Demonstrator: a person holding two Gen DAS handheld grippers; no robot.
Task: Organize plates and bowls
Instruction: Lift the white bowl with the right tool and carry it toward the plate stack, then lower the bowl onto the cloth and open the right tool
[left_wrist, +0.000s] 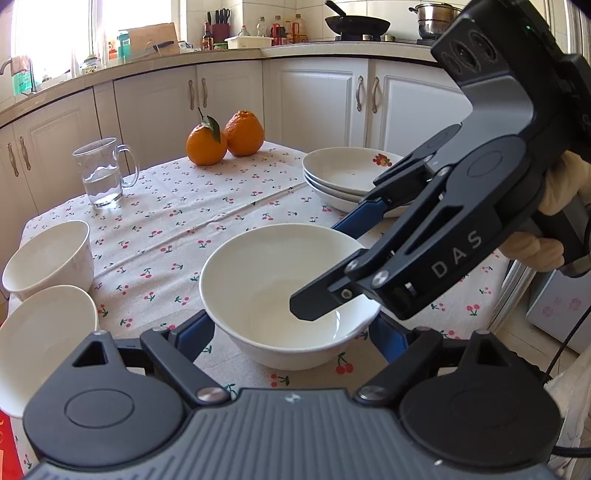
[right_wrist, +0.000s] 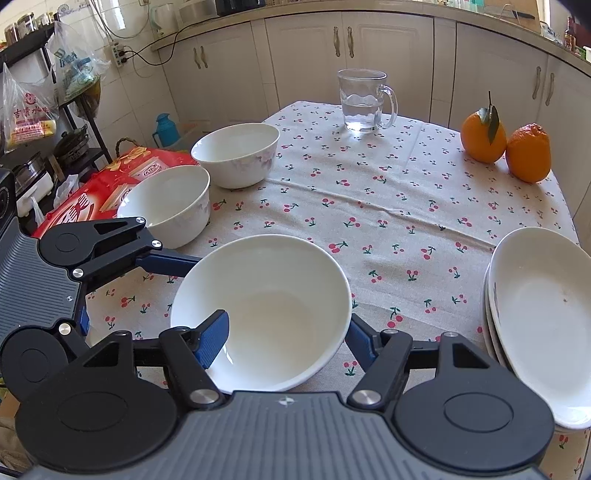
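Observation:
A white bowl (left_wrist: 273, 295) (right_wrist: 273, 314) sits on the cherry-print tablecloth (left_wrist: 207, 206) (right_wrist: 388, 206) in front of both grippers. My right gripper (left_wrist: 332, 266) (right_wrist: 288, 336) is open wide: one finger dips inside the bowl, the other is outside its rim. My left gripper (left_wrist: 295, 332) is open, its fingers on either side of the same bowl, and it also shows at the left of the right wrist view (right_wrist: 122, 284). Two more white bowls (right_wrist: 236, 155) (right_wrist: 166, 203) stand at the table's left edge. A stack of white plates (left_wrist: 351, 173) (right_wrist: 535, 317) lies at the right.
A glass mug of water (left_wrist: 103, 170) (right_wrist: 364, 99) and two oranges (left_wrist: 225, 136) (right_wrist: 506, 144) stand at the far side of the table. A red bag (right_wrist: 110, 181) lies beside the table. White cabinets (left_wrist: 314, 99) surround the table.

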